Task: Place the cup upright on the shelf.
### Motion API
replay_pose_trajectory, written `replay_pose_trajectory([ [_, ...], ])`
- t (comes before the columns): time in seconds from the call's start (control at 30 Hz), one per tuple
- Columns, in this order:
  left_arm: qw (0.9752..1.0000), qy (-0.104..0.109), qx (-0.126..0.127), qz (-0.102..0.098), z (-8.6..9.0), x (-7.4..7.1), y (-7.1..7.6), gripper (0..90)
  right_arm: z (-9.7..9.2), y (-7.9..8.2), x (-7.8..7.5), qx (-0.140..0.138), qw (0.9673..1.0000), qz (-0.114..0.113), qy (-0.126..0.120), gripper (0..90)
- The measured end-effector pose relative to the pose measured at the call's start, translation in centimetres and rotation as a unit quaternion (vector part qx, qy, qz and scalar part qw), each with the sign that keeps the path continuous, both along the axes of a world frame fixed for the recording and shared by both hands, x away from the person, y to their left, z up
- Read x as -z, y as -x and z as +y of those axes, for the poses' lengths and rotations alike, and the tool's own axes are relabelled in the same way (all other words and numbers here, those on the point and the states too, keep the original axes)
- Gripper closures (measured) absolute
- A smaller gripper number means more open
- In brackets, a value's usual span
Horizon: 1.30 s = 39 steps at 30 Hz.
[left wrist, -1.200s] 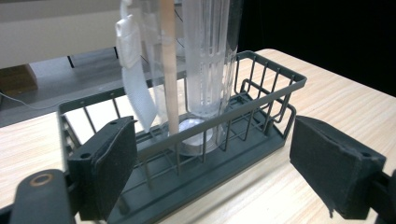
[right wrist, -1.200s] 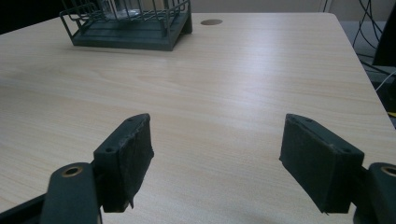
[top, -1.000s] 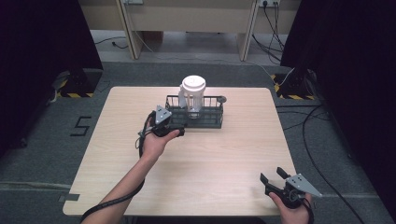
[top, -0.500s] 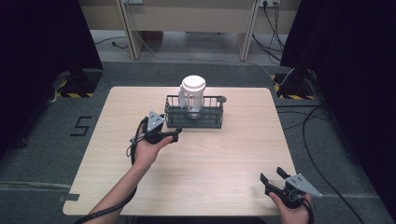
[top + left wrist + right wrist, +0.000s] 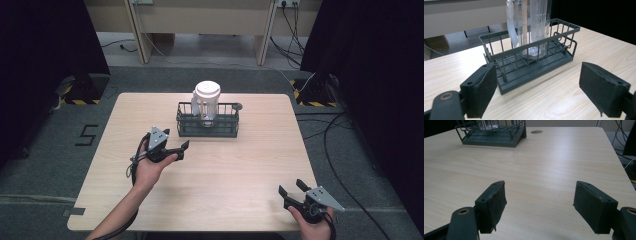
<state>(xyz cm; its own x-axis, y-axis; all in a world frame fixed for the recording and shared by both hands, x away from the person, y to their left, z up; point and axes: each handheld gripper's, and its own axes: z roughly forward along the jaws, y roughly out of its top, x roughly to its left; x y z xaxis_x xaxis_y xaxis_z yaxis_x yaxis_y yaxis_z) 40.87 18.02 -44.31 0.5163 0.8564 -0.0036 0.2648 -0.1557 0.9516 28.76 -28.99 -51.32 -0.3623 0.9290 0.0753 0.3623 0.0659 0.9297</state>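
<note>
currently, your left gripper (image 5: 179, 148) sits over the left half of the wooden table (image 5: 240, 175), just short of the dark wire basket (image 5: 207, 121) and apart from it. its jaws are spread wide with nothing between them; in the left gripper view the two black pads (image 5: 484, 92) frame the basket's near corner (image 5: 529, 62). a clear plastic jug (image 5: 206, 102) with a white lid stands upright inside the basket, near its middle. the basket rests toward the far edge of the table, roughly centred. your right gripper (image 5: 292, 189) is at the near right corner of the table, well apart from the basket, jaws likewise spread wide and holding nothing, above bare wood (image 5: 544, 170). a small round hole (image 5: 536, 131) lies in the tabletop just beside the basket's right end.
</note>
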Motion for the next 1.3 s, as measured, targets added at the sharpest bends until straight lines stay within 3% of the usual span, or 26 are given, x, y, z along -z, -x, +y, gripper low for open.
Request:
replay_pose_trajectory([
  [0.5, 1.0, -0.003, 0.002, 0.0, 1.8, 0.8, 2.2, 14.7, 0.0, 0.0, 0.0, 0.001, 1.0, 0.0, 0.001, 26.4],
  [0.77, 0.9999, -0.007, -0.004, 0.008, 3.3, 2.1, 4.1, 14.8, 0.1, 0.0, 0.0, 0.0, 1.0, 0.0, 0.003, 26.5],
  [1.17, 0.9988, -0.005, -0.034, 0.035, 6.0, 5.1, 6.7, 15.0, 0.2, 0.0, 0.0, 0.0, 1.0, 0.0, 0.008, 26.8],
  [1.3, 0.9982, 0.003, -0.05, 0.033, 6.6, 5.4, 7.1, 15.2, 0.2, 0.0, 0.0, -0.001, 0.9999, 0.0, 0.014, 26.9],
])
